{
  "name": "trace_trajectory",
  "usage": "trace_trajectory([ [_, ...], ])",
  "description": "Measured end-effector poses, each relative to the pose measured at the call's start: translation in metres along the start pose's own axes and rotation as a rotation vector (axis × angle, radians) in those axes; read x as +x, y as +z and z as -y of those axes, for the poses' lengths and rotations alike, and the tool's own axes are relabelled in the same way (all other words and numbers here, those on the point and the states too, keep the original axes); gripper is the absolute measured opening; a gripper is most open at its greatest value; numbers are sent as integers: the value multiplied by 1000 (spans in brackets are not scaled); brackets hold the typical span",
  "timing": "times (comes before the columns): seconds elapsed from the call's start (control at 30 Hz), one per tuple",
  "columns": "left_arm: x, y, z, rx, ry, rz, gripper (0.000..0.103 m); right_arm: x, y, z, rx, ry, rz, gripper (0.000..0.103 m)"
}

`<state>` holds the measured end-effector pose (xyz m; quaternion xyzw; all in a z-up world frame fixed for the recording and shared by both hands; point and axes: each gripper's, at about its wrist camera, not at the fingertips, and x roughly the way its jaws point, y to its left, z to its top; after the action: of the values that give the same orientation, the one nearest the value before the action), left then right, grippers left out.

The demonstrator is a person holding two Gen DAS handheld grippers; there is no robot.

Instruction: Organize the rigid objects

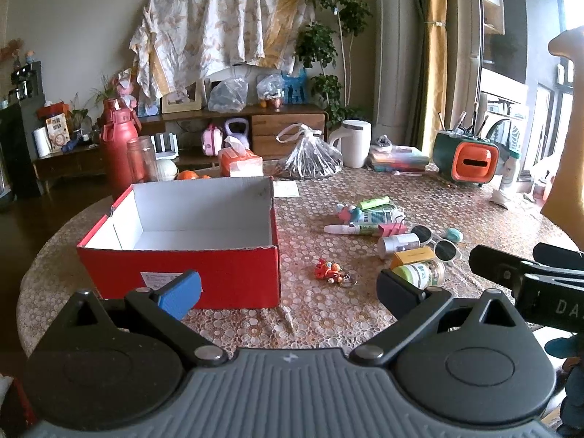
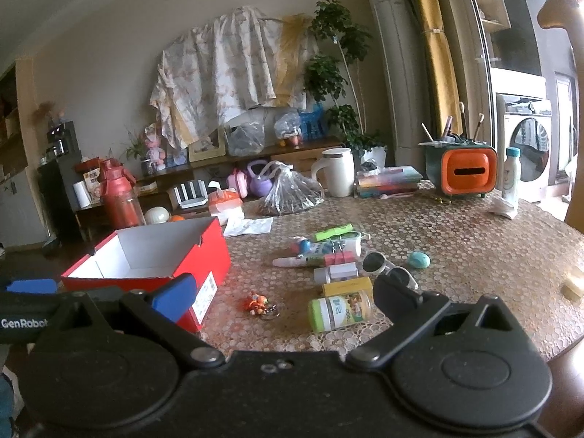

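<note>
Grippers (image 1: pixel 288 292) (image 2: pixel 284 297) agape — keychain (image 2: pixel 260 303) between

one red box (image 1: pixel 204 266), two bottles (image 2: pixel 339 310), one sunglasses (image 2: pixel 388 270)

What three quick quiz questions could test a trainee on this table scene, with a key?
1. True or false: the red shoebox already holds items.
2. Which lies nearest the shoebox: A) sunglasses, B) orange toy keychain, C) green-capped bottle?
3. Are the left claw and right claw open or shut?

Key:
1. False; only its white interior shows.
2. B.
3. Both open, holding nothing.
</note>
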<state>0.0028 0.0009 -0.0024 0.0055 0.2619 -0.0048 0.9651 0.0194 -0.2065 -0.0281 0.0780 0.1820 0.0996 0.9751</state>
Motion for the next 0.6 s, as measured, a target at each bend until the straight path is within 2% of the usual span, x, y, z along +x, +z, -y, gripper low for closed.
trace_trajectory([
  [0.6, 6, -2, 0, -4, -9, -19, 103, 0, 3, -2, -35, 2, 13, 103],
])
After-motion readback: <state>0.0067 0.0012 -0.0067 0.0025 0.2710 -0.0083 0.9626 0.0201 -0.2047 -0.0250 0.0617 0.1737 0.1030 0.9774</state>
